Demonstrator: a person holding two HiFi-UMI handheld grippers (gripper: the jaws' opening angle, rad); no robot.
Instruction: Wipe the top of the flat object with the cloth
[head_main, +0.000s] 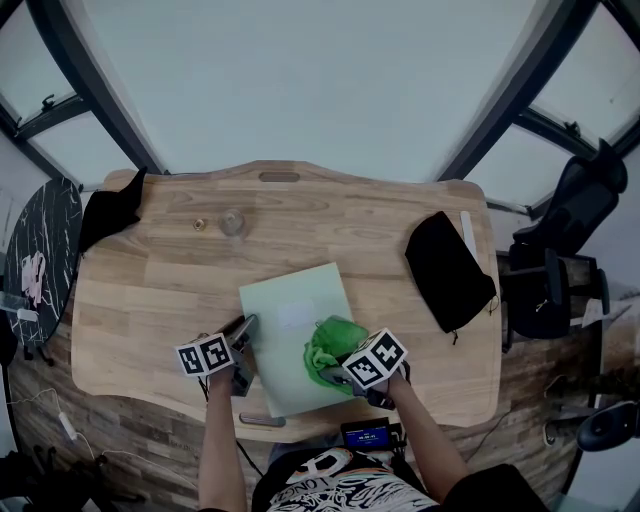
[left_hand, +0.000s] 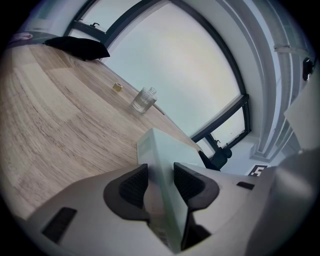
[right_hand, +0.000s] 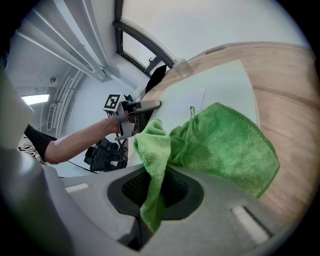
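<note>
I'm wiping: left tongs (left_hand: 161, 181) pinch the board (head_main: 285, 305) edge, right tongs (right_hand: 155, 187) pinch the cloth (right_hand: 225, 145), ready to sweep across the top

Head view: looked steeply down from above the person; left gripper (head_main: 243, 328) and right gripper (head_main: 335, 375) sat low in frame, the table (head_main: 130, 300) spreading ahead of them.
Left gripper view: close behind its jaws, faced ahead along the board (left_hand: 167, 150) toward the window (left_hand: 190, 65).
Right gripper view: close behind its jaws, faced ahead over the cloth (right_hand: 225, 145) and board to the left gripper.
Shared: board and table in all three; cloth in head and right gripper views.
</note>
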